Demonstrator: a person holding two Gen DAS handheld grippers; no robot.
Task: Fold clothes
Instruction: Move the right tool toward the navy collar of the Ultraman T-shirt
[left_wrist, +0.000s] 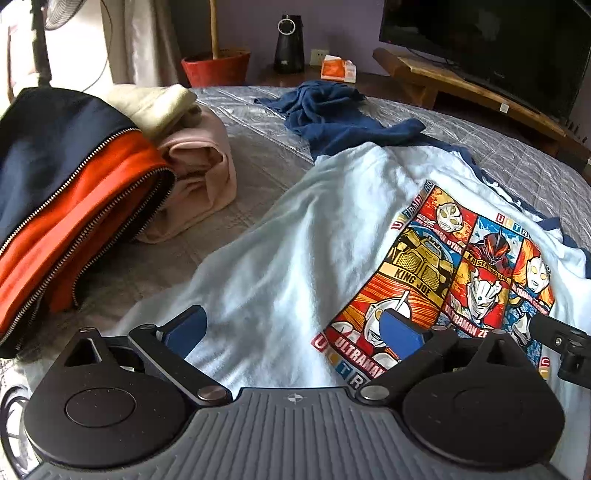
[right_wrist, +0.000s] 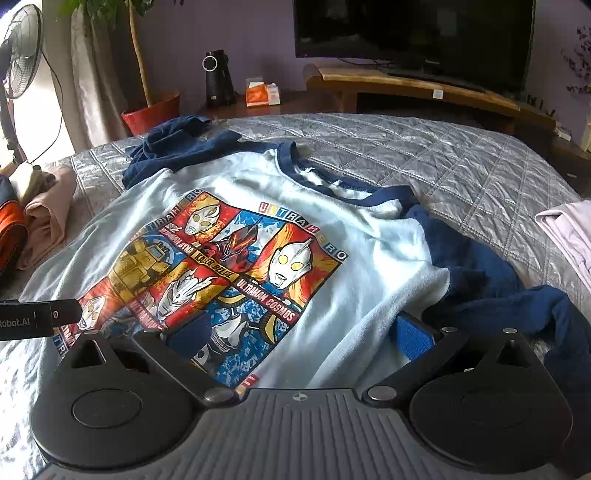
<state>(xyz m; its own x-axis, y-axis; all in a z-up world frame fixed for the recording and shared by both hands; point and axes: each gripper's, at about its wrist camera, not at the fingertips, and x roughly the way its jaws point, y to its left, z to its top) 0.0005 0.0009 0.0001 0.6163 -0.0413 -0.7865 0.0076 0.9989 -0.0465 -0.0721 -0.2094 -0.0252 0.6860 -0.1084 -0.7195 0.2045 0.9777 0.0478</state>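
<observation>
Both grippers, left gripper (left_wrist: 291, 328) and right gripper (right_wrist: 299, 338), hover with jaws wide over the printed shirt (right_wrist: 229, 229), spread face-up on the bed (right_wrist: 443, 155) just ahead, laid flat for folding.

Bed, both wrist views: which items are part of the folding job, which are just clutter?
Job:
- printed shirt, spread flat, print up
- folded clothes beside the bag
- left gripper, right gripper, jaws open above the shirt

Lying about:
- zip bag
- plant pot
- fan
- television
- tissue box
- black speaker
</observation>
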